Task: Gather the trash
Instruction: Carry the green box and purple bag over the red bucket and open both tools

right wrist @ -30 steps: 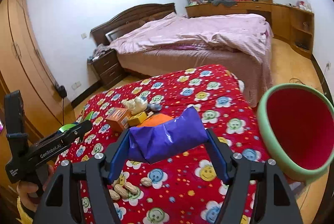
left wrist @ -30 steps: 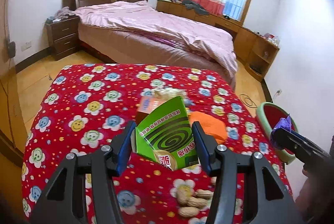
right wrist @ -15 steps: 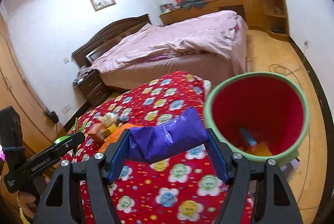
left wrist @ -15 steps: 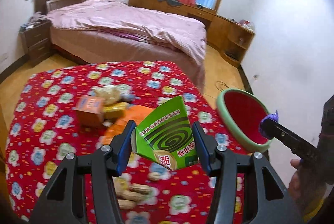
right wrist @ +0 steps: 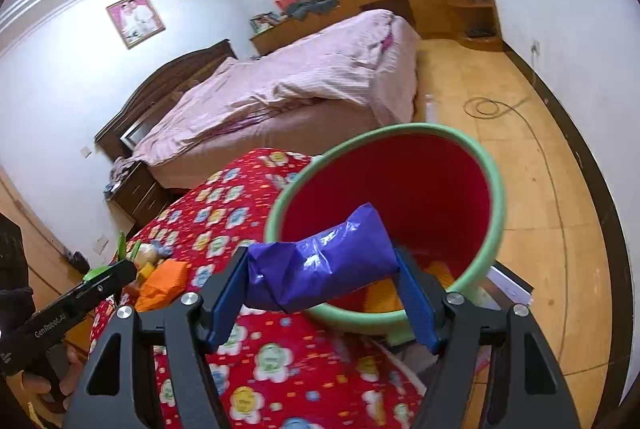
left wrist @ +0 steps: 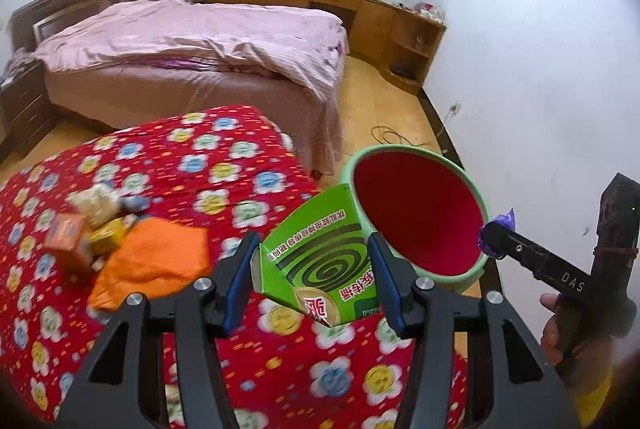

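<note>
Both views have swung away from the red flowered tablecloth (left wrist: 168,165) toward the green-rimmed red bin (left wrist: 416,217), which a second ago sat small at the frame edge and now fills the right centre of the left wrist view and the middle of the right wrist view. Neither grip has changed over that time. Clamped between the blue pads of the left gripper (left wrist: 312,279) is the green mosquito-coil box (left wrist: 320,261), its upper corner just overlapping the bin's near rim in the picture, though the box itself looks short of the opening. Pressed between the pads of the right gripper (right wrist: 324,277) is the purple wrapper (right wrist: 320,261), hanging over the bin's mouth at lower centre.

Progress looks partial: orange and yellowish scraps (right wrist: 384,293) already lie in the bottom of the bin, and two more pieces are on their way. Neither has been let go yet. Left on the cloth, at the left of the left wrist view, are an orange bag (left wrist: 148,265), a small orange carton (left wrist: 68,241), a yellow piece (left wrist: 106,235) and a pale crumpled wad (left wrist: 94,199), so several trips probably remain
</note>
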A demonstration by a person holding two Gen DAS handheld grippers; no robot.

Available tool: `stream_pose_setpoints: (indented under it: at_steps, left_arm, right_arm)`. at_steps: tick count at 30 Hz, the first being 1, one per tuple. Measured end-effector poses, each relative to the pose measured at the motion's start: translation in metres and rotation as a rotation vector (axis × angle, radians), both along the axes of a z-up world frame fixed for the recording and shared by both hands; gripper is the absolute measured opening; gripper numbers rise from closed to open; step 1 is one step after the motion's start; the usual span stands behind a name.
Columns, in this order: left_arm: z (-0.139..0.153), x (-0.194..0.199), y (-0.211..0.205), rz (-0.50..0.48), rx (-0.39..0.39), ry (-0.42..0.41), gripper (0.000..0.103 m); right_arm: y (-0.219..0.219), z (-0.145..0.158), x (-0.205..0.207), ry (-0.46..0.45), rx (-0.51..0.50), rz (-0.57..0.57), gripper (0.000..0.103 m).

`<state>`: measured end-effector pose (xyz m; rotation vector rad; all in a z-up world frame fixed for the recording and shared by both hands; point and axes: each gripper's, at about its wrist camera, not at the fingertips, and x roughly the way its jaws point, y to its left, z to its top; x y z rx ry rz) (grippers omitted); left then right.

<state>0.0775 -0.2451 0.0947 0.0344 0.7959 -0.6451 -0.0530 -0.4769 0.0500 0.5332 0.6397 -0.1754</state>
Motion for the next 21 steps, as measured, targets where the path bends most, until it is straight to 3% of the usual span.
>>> stream_pose_setpoints:
  at_steps: [12, 21]
  left_arm:
    - [-0.03, 0.011, -0.093, -0.133, 0.074, 0.008, 0.055]
    - [-0.049, 0.022, -0.125, -0.173, 0.123, 0.004, 0.055]
  right_arm:
    - [-0.055, -0.02, -0.005, 0.033, 0.03, -0.073, 0.073]
    - [-0.075, -0.029, 0.009, 0.049, 0.041, -0.084, 0.073]
